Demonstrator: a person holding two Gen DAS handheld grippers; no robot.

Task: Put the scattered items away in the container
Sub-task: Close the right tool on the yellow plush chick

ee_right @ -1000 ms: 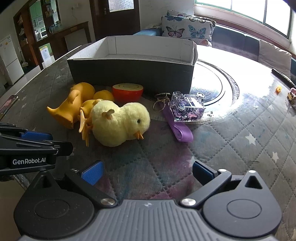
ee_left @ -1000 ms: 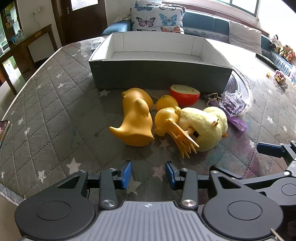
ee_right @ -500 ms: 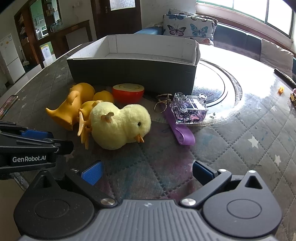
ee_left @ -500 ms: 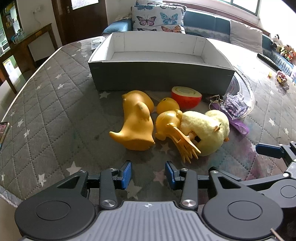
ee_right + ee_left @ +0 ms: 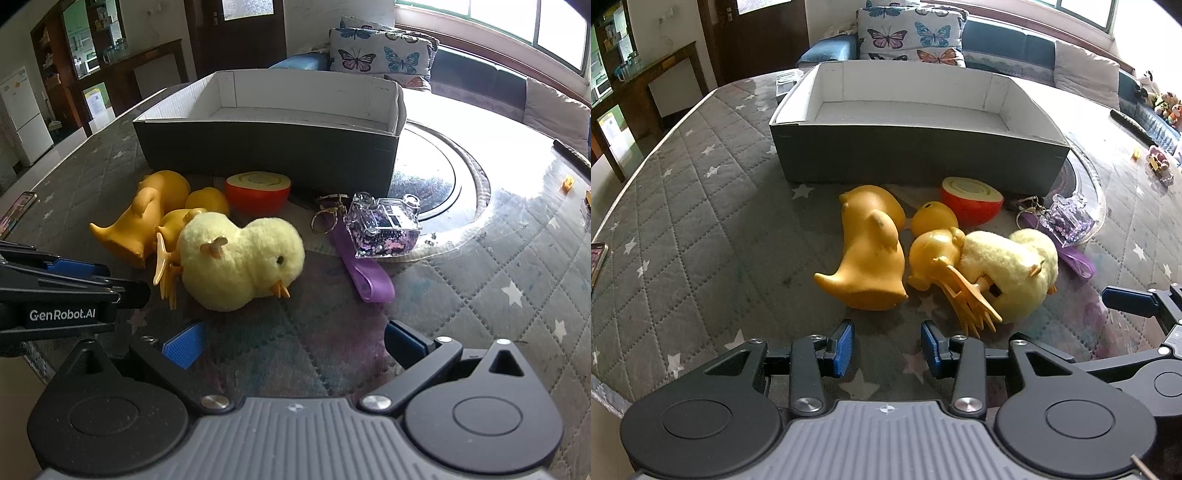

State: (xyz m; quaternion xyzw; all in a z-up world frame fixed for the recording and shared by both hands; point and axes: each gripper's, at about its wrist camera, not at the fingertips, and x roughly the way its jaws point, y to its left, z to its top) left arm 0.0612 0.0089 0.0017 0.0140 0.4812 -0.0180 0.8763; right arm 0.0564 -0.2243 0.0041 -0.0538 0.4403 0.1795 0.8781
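toys scattered short of the box

straight ahead of both tools, beyond the toys, sits the dark box (image 5: 916,155). the plush chick (image 5: 240,262) lies just ahead of the right gripper (image 5: 291,345), released wide and holding nothing. the orange duck (image 5: 871,254) lies just ahead of the left gripper (image 5: 886,343), parted and holding nothing. the glitter keychain (image 5: 384,225) lies ahead-right.

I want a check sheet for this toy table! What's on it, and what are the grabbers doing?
Surface: quilted star cloth with a glass turntable.
Job's things: box holds nothing visible; duck, plush chick, small duck, yellow ball, half fruit and keychain lie in front of it.
Clutter: phone at the left edge.
Grippers: left hand-held gripper and right hand-held gripper both open, holding nothing.
Cables: nothing seen.
Surroundings: sofa, butterfly cushion.
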